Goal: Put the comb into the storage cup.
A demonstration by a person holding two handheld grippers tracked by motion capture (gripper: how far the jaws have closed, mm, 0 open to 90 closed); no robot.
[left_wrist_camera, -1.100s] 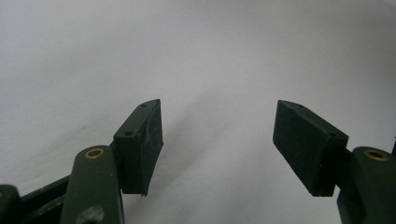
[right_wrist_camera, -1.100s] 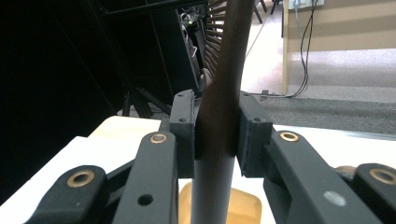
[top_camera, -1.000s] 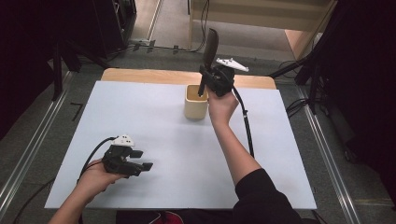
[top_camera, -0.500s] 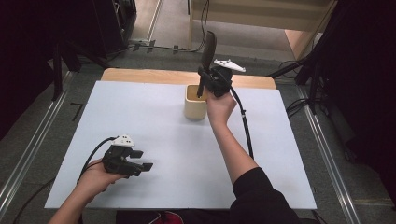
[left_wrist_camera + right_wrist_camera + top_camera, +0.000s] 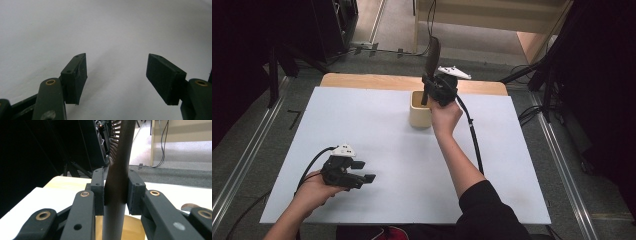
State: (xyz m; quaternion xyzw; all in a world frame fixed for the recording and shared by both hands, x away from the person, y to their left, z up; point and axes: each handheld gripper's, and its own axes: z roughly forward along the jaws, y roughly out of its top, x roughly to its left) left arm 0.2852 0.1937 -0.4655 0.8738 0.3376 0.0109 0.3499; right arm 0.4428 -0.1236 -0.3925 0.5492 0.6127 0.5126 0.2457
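Observation:
A dark slotted spatula [image 5: 432, 52] stands upright with its handle going down into a cream cup [image 5: 419, 114] at the far middle of the white table top [image 5: 377, 125]. My right gripper [image 5: 428, 89] is shut on the handle just above the cup's rim. In the right gripper view the two pads press the spatula handle [image 5: 119, 175] from both sides, with the cup [image 5: 133, 226] below. My left gripper [image 5: 364, 171] rests low at the near left of the table, held by a hand. In the left gripper view my left gripper [image 5: 116, 75] is open, with bare white surface between its fingers.
A strip of wooden table edge [image 5: 377, 80] runs along the far side. The right gripper's black cable [image 5: 473, 140] trails toward the near side beside the forearm. Metal rails [image 5: 247, 150] flank the table on the floor. Dark equipment [image 5: 332, 25] stands beyond the far left corner.

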